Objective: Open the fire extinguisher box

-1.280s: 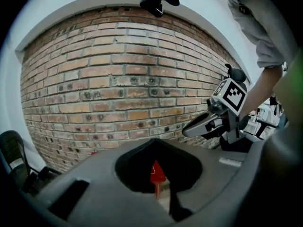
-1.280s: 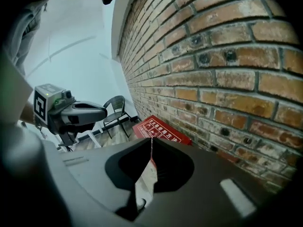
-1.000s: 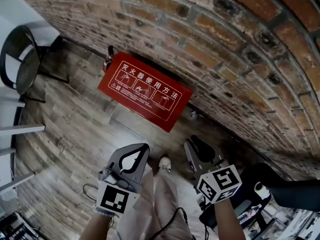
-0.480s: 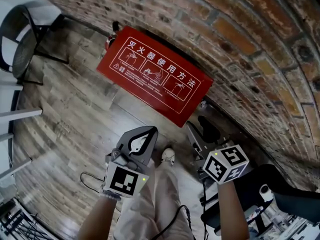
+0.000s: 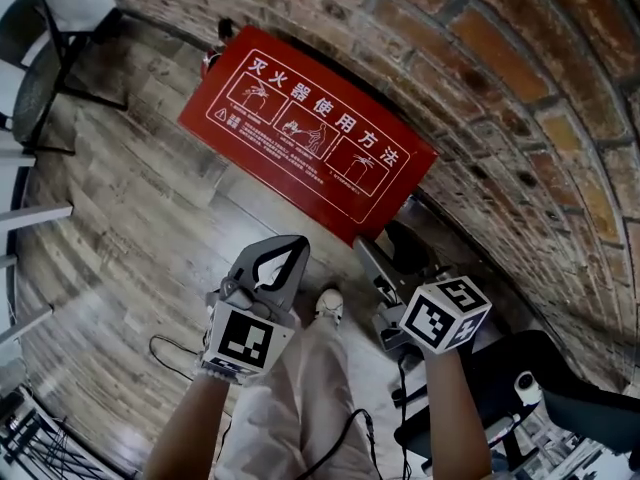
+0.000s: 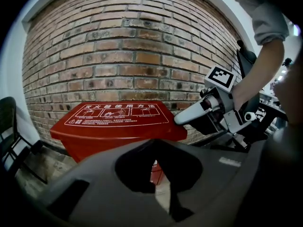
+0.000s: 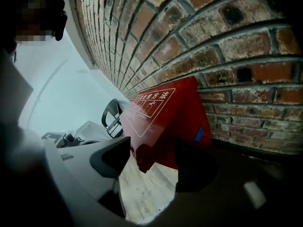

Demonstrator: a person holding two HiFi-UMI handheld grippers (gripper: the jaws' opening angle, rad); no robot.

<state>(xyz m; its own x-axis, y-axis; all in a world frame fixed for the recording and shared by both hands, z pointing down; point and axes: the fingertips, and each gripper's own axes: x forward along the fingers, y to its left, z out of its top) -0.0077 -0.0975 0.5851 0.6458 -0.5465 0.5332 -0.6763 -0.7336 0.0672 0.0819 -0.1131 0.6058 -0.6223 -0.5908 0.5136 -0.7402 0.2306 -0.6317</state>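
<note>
The red fire extinguisher box (image 5: 310, 133) stands on the wooden floor (image 5: 130, 248) against the brick wall (image 5: 500, 58), its lid down with the white printed panel facing up. Both tongs hover short of it, apart from the box and pointing toward its near edge. The left tongs (image 5: 288, 242) are closed tip to tip and hold nothing. The right tongs (image 5: 385, 243) have just been opening and now stand wide – between the jaws only the box's end corner and bare floor show, well beyond the tips. A black chair (image 5: 40, 78) stands off to the left.
</note>
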